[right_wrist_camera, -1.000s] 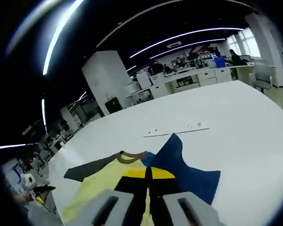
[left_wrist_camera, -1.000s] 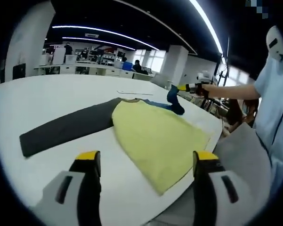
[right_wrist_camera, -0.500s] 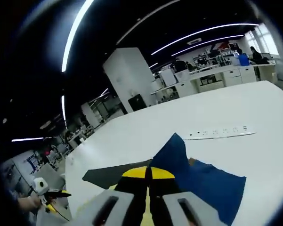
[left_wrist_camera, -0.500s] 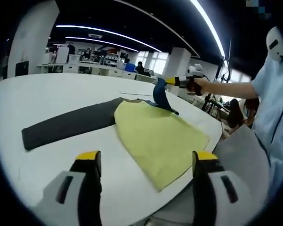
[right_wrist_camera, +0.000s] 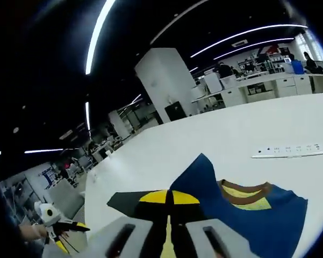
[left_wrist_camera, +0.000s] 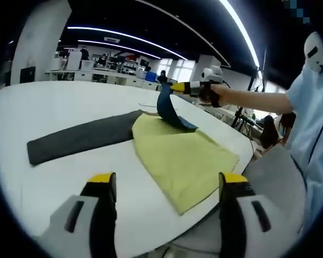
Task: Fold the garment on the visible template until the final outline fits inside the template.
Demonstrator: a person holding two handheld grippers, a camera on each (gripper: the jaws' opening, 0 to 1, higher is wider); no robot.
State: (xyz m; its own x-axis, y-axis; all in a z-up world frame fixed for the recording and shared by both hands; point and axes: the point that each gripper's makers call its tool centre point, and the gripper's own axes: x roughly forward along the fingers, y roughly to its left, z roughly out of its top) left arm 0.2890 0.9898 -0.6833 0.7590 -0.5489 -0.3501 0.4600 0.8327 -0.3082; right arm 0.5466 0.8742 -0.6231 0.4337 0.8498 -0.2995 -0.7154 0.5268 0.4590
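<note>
The garment [left_wrist_camera: 182,156] is a long-sleeved shirt with a yellow body, lying flat near the right edge of the white table [left_wrist_camera: 70,102], its hem corner close to that edge. Its dark grey sleeve [left_wrist_camera: 80,141] stretches out flat toward the table's middle. The other sleeve, the blue sleeve [left_wrist_camera: 168,107], is lifted off the table in the right gripper [left_wrist_camera: 174,86], whose jaws are pinched together on the cloth's edge; in the right gripper view the yellow-tipped jaws meet with blue fabric spreading out beyond them, above the brown collar [right_wrist_camera: 246,188]. The left gripper [left_wrist_camera: 164,185] hovers over the near table edge with its jaws spread wide and nothing between them.

Risks, as I judge them:

1. The grip is a thin pinch at the sleeve's edge. A quick swing across the body could let the cloth slip out, so the sleeve drops crumpled rather than flat.
2. Nothing pins the yellow body. Pulling the sleeve sideways could drag the whole shirt, and with the hem already near the right edge, part of it could slide over.
3. No template outline is clear to me in either view, so I cannot tell how the shirt sits against it; a fold laid by guess may overshoot.
4. The white strip [right_wrist_camera: 288,150] lying farther along the table could be swept by a loose sleeve.
</note>
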